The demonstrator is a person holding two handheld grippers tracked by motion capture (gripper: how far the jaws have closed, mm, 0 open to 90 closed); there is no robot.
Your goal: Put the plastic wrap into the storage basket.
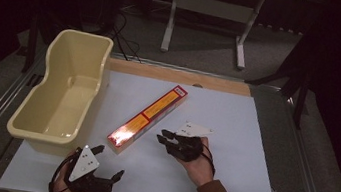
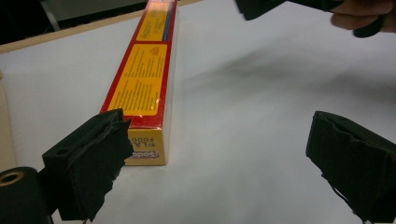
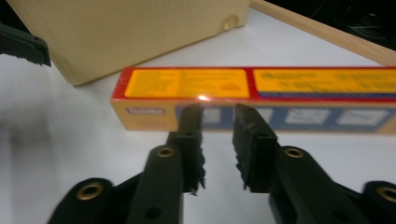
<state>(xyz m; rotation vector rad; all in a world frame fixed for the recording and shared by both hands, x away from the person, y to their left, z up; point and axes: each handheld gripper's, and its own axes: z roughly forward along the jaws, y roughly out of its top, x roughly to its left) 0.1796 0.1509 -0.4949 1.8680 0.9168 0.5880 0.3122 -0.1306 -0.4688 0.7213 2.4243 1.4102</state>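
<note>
Box (image 1: 147, 118) first, since it is what I am working on: a long red-and-yellow carton lying flat and slantwise on the white worktop (image 1: 226, 184), its near end just beside the tub's (image 1: 66, 89) front corner, its far end pointing up toward the wooden strip (image 1: 181, 76) at the back edge. The tub is the biggest thing here, cream and deep, standing open along the left edge. The box runs close alongside it but I cannot tell whether they touch.

My right gripper (image 3: 218, 116) faces the box's long side near its near end. Its jaws stand narrowed with only a slim gap and nothing between them; the tips are right at the box face, and whether they touch it I cannot tell. In my judgement that gap suits a push better than a pinch, so I would keep the tips low and square to the side so the box slides rather than rolls.

My left gripper (image 2: 219, 140) waits released, jaws wide, at the box's near end, one pad just beside its corner.

Open room lies right and toward me; the tub wall blocks the left.
</note>
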